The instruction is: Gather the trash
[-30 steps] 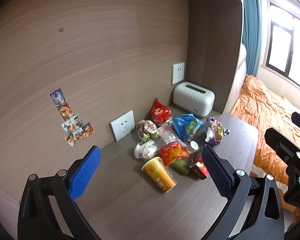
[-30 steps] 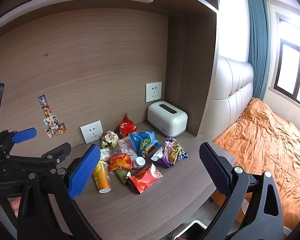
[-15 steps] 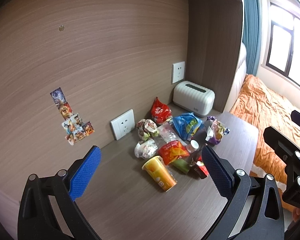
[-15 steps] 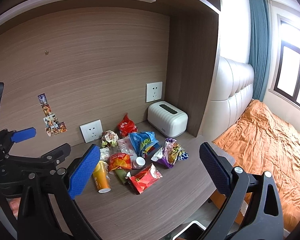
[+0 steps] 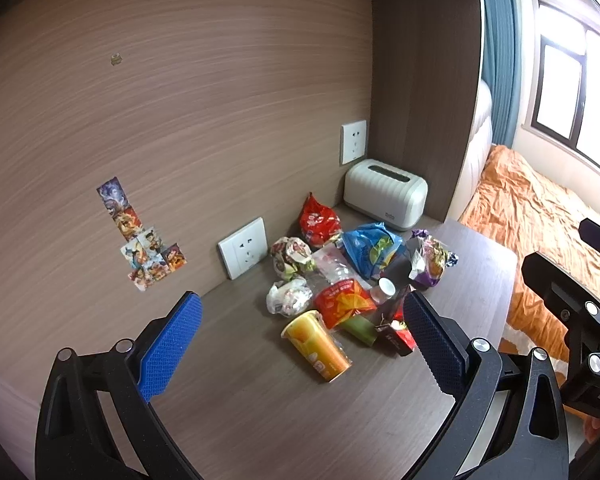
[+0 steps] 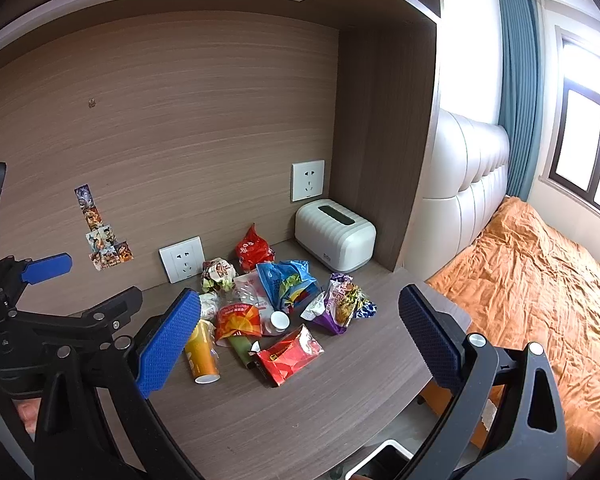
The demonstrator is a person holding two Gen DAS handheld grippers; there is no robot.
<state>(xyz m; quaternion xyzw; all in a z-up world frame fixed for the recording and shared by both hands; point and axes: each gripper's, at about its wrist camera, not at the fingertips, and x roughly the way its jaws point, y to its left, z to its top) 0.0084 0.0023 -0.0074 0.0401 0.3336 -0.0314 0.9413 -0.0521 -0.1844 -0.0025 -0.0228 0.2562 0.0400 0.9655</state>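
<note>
A loose heap of trash (image 6: 272,308) lies on the wood-grain bench (image 6: 300,412), toward its far side, below the back panel and left of a white ribbed tissue box (image 6: 334,234).

Counted, the heap shows one orange paper cup (image 5: 318,346) on its side at the near left with its mouth toward the near edge, one flat red packet (image 6: 290,354) at the near middle, one red-and-orange wrapper (image 6: 236,320) over a green tube-like piece (image 6: 240,350), one clear plastic bottle (image 6: 260,302) with a white cap, one blue bag (image 6: 286,284), one purple crinkled bag (image 6: 338,304) at the right, one red bag (image 6: 254,248) standing at the far side, one crumpled printed wrapper (image 6: 218,274) and one white crumpled wrapper (image 5: 288,298) at the left. The pieces touch or overlap one another.

Two white wall sockets are on the back panel, one (image 6: 182,258) down at bench level left of the heap, one (image 6: 308,180) higher above the tissue box. A cluster of picture stickers (image 6: 102,240) is stuck further left.

The left gripper (image 5: 300,346) hangs above the near bench with its blue-padded fingers (image 5: 170,346) spread wide, holding nothing. The right gripper (image 6: 300,342) is likewise spread wide and empty, off the heap on the near side. An orange-covered bed (image 6: 540,300) lies to the right.
</note>
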